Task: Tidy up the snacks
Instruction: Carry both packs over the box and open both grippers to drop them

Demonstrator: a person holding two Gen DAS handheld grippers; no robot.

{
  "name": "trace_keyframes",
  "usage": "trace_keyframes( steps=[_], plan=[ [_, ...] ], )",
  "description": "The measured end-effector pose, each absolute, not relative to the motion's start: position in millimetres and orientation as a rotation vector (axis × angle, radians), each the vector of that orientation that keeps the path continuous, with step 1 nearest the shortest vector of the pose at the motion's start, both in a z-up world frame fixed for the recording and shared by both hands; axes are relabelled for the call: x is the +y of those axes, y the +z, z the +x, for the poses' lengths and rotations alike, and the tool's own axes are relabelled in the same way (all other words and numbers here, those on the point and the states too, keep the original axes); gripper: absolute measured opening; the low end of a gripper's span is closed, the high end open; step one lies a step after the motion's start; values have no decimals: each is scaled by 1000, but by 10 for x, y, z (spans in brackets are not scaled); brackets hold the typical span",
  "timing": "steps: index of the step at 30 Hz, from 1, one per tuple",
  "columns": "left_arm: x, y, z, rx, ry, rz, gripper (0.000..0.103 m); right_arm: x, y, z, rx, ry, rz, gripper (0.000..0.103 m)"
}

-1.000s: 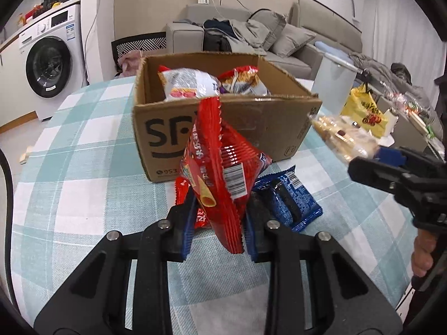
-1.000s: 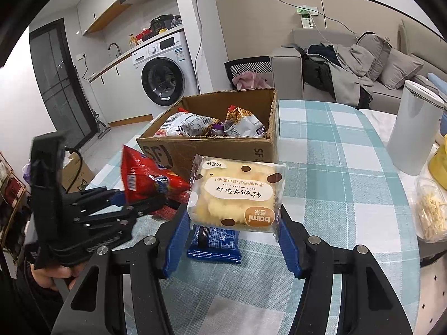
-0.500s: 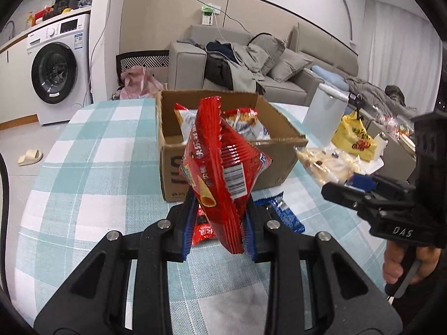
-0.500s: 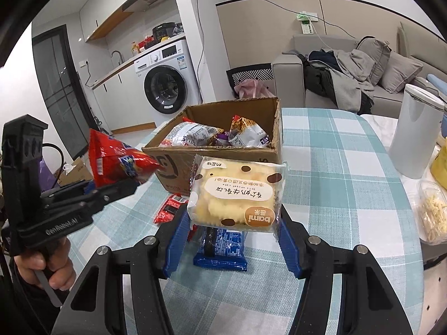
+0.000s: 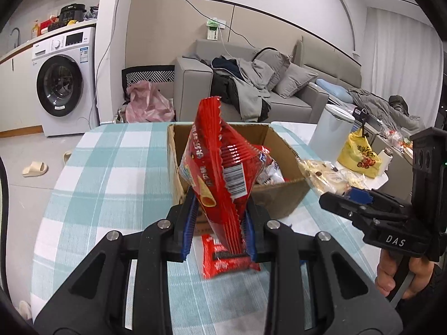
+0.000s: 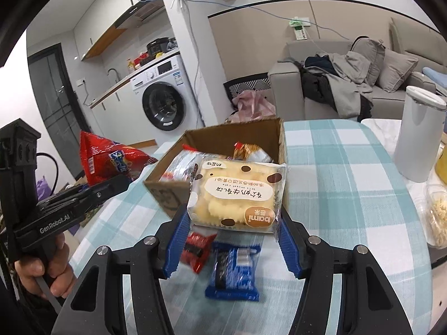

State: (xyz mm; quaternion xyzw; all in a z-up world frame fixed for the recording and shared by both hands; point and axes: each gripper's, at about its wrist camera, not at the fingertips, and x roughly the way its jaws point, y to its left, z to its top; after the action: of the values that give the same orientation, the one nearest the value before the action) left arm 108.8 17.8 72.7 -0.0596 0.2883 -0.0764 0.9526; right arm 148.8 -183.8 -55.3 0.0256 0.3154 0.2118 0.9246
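My left gripper (image 5: 219, 233) is shut on a red chip bag (image 5: 220, 173) and holds it upright above the table, in front of the open cardboard box (image 5: 282, 192). My right gripper (image 6: 232, 241) is shut on a clear-wrapped yellow cake pack (image 6: 237, 198), held above the table before the same box (image 6: 164, 192), which holds several snack bags. A small red packet (image 5: 226, 262) and a blue cookie packet (image 6: 233, 270) lie on the checked tablecloth below. The red bag also shows at the left of the right wrist view (image 6: 109, 162).
A white canister (image 6: 419, 136) stands at the table's right side, with a yellow bag (image 5: 360, 156) and a clear food container (image 6: 435, 217) nearby. A sofa (image 5: 251, 89) with clothes and a washing machine (image 5: 64, 83) stand behind the table.
Both grippers have risen with their snacks still held. The box now looks lower and farther, and its inside shows more.
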Motion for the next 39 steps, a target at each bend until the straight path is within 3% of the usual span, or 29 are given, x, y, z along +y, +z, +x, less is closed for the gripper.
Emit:
trace_keyframes(
  steps=[32,37,39],
  plan=[
    [-60,388,2295,631,-112,-62,27,-1471,-693,2356,690,399,61,60],
    [-94,335,2405,644,-125,-71,27,-1476,-691,2357,684,405,55,65],
    [-110,315,2455,643,-123,-60,27,-1486,-683,2361,682,402,45,73]
  ],
)
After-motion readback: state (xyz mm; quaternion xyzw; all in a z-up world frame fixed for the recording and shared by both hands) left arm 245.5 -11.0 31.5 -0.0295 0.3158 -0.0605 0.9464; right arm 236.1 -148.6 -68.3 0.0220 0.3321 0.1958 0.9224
